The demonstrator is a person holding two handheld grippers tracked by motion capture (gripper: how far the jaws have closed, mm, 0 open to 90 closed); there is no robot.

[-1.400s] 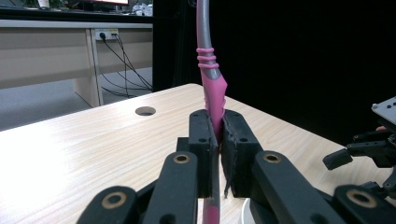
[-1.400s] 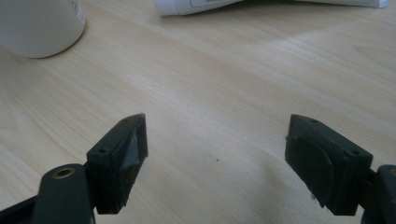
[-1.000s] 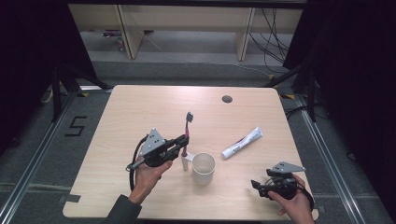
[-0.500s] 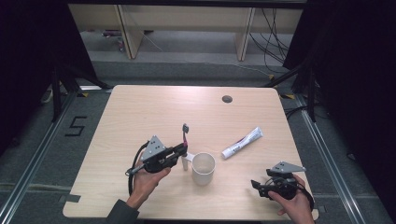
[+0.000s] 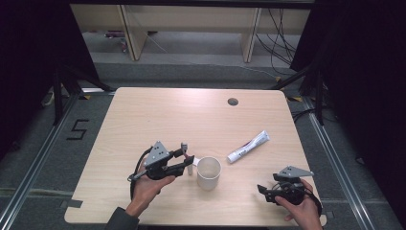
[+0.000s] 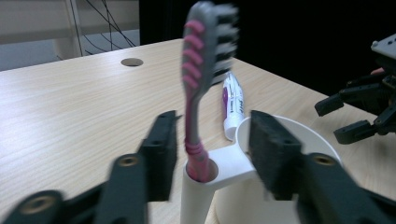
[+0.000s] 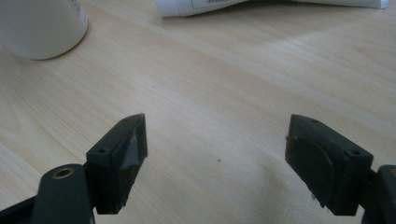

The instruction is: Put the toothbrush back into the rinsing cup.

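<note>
A pink and grey toothbrush [image 6: 196, 88] stands upright in the small side tube [image 6: 198, 186] of a white cup [image 5: 209, 172], bristles up. My left gripper [image 6: 212, 135] is open, with one jaw on each side of the brush handle and a gap to both. In the high view the left gripper [image 5: 186, 160] sits just left of the cup. A white toothpaste tube [image 5: 248, 146] lies flat to the right of the cup. My right gripper [image 5: 264, 190] rests low near the table's front right, open and empty [image 7: 215, 140].
A round cable hole [image 5: 233, 101] lies at the table's far side. The table's front edge [image 5: 201, 223] runs just under both hands. Bare wood lies ahead of the right jaws, with the cup base [image 7: 39, 28] at upper left and the toothpaste tube [image 7: 224, 5] along the top.
My left gripper has come down and toward the cup with the toothbrush, which now stands in the cup's side tube. The jaws have let go of it. The right gripper stayed still.
</note>
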